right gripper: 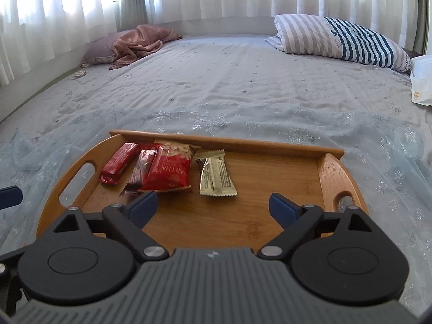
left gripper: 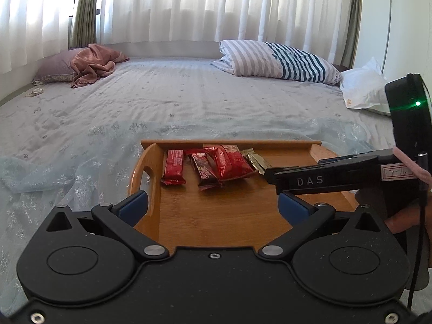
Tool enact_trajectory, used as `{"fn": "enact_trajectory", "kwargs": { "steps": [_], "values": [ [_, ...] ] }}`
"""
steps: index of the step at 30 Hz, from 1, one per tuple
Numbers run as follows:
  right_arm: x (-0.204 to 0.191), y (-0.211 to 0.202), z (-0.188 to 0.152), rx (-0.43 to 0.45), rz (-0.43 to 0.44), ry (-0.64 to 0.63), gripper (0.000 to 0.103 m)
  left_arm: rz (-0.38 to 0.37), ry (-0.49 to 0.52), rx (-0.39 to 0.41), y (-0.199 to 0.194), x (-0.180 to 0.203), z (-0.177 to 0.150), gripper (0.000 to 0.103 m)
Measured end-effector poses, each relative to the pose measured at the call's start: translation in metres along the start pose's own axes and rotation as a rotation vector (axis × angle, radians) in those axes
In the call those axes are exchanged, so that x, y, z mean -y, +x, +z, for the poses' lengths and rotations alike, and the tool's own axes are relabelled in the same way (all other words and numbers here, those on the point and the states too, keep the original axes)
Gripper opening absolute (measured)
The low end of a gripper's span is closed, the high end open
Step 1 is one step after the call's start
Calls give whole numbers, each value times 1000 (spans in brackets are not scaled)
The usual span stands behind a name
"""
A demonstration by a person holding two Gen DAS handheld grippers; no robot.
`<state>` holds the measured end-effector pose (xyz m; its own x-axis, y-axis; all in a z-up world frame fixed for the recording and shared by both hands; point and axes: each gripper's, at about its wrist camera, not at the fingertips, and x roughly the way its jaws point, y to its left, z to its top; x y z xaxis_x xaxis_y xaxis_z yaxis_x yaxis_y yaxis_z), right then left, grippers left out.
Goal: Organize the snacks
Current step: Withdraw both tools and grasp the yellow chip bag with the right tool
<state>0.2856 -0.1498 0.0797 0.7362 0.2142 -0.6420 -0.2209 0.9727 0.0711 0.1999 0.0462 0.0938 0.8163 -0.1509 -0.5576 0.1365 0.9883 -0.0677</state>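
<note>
Your right gripper (right gripper: 213, 206) had fingers (right gripper: 143, 206) spread wide, nothing pinched, above the wooden tray (right gripper: 243, 221) on the bed (right gripper: 243, 86), gold snack (right gripper: 216, 178) lying free beside red snacks (right gripper: 151, 170), your left gripper (left gripper: 213, 205) spread, empty too.

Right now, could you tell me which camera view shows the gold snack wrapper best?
The right wrist view: the gold snack wrapper lies flat and fully visible on the wooden tray, just right of the red packets. In the left wrist view, only part of it shows, because the right gripper's finger reaches across in front.
</note>
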Motion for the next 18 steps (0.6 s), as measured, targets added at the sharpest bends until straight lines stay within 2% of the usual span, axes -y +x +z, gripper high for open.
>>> {"fn": "enact_trajectory", "kwargs": {
  "steps": [6,10,15,18],
  "values": [
    [6,-38,-20,35,23,4,103,-1,32,17,-24,3,-19,103],
    [11,-67,-30,78,-6,-17,103,-15,32,14,-39,4,-30,103],
    [21,-96,-45,106,-24,-17,103,9,64,44,-57,10,-39,103],
    [27,-109,-57,109,-43,-15,103,-23,72,60,-69,13,-43,103]
  ]
}}
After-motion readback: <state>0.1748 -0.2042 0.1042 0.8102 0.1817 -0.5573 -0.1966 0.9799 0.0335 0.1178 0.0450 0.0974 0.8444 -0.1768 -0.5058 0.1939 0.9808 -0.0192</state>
